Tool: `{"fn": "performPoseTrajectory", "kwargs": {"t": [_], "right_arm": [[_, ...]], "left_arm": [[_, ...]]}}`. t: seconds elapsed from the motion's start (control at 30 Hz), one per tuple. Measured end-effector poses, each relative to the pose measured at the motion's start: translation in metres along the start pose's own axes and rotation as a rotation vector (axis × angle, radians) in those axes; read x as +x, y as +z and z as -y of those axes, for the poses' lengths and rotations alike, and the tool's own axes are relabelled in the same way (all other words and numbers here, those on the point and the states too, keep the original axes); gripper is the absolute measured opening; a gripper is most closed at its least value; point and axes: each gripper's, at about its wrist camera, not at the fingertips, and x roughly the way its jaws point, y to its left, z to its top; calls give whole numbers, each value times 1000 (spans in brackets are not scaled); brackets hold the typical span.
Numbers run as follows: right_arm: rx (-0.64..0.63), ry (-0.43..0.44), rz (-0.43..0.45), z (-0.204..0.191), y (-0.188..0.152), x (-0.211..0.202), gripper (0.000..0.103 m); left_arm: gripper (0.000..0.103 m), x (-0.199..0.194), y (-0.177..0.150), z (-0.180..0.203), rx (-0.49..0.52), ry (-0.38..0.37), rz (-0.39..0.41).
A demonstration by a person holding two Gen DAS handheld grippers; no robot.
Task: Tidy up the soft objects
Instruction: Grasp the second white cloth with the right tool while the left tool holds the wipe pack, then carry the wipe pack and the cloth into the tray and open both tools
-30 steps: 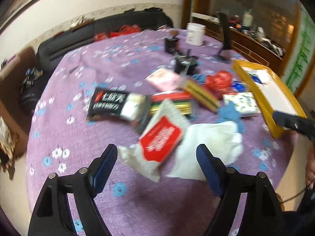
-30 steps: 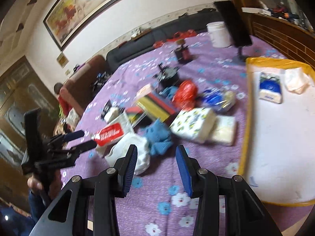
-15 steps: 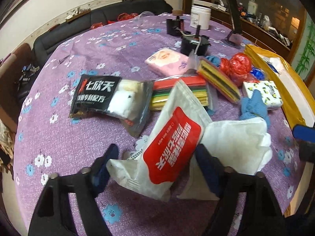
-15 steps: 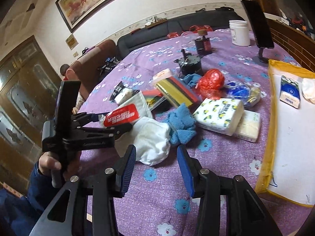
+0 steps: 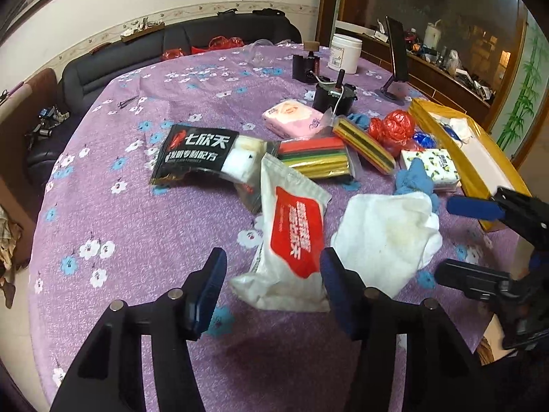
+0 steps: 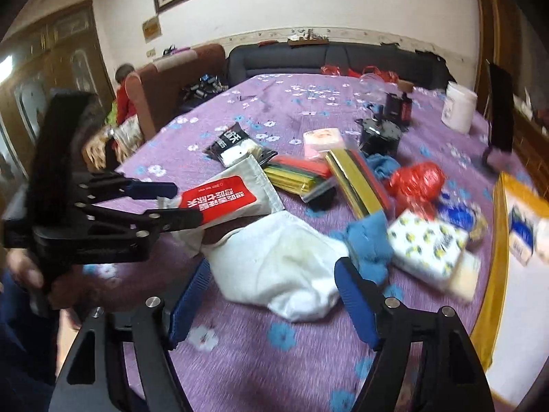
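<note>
Since a second ago: the left gripper (image 5: 274,281) has closed in around the near end of the white pouch with the red label (image 5: 291,240), its jaws just narrowing; the right gripper (image 6: 271,292) has swung over the white cloth (image 6: 284,264), its jaws just widening.
Left gripper: two blue pads flank the pouch's near end; the right-wrist view shows that end raised between them, though firm contact cannot be confirmed.
Right gripper: spread wide, nothing pinched, the cloth lying between and beyond its pads.
Table: one round top under a purple flowered cloth (image 5: 137,213).
Pouches: one white, one black (image 5: 195,154) beyond it.
Tissue packs: one pink (image 5: 291,118), one lemon-printed (image 5: 434,164).
Sponge packs: two striped, one flat (image 5: 315,158), one tilted (image 5: 363,146).
Cloths: one white, one blue (image 5: 411,182) touching it.
Red bag: one (image 5: 393,128).
Tray: one yellow-rimmed (image 5: 446,144), at the table's right edge.
</note>
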Motion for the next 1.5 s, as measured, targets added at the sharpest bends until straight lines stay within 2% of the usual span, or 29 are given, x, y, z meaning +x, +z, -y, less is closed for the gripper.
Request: {"fn": "performPoseTrajectory", "kwargs": {"t": [0.07,0.1,0.13,0.2,0.23,0.3,0.57,0.6,0.67,0.73,0.8,0.87,1.0,1.1,1.23,1.4,1.47,1.5], "right_arm": [[-33,-41,-32,-5,1,17,79],[-39,-53,-41,-7,0,21,76],[-47,-54,-54,-8,-3,26,52],[-57,-48,-90,-10,-6,34,20],[-75,-75,-98,-10,-8,36,16],[-79,-51,-83,-9,-9,30,10],[-8,-17,15,4,-11,-11,10],[-1,-13,19,5,-11,-14,10],[16,5,16,9,-12,-16,10],[33,32,-12,11,-15,-13,12],[60,73,-38,13,-19,-9,13],[53,77,-52,11,-22,-7,20],[30,59,-24,8,-23,-14,50],[21,28,-4,7,-23,-15,61],[31,16,-37,7,-25,-4,63],[59,-20,-126,1,-32,20,66],[41,-52,-128,-3,-35,23,66],[32,-60,-130,-4,-34,24,62]], "left_arm": [[79,0,1,-3,-13,9,-6],[81,-1,1,-5,-19,18,3],[81,-3,2,-7,-23,20,8],[81,-3,4,-8,-26,16,6],[81,-3,5,-8,-26,16,8],[81,0,8,-6,-20,13,3],[80,28,19,15,30,73,-34],[77,33,20,17,28,84,-43],[43,42,20,16,21,87,-82],[41,44,18,15,14,114,-83],[40,40,15,15,13,106,-81],[40,34,11,15,15,90,-76],[40,20,5,11,13,70,-60],[40,11,2,6,-4,54,-43],[40,6,2,2,-21,23,-24],[40,10,0,3,-23,10,-28],[40,12,-1,2,-31,3,-31],[40,13,-1,2,-31,1,-31]]}}
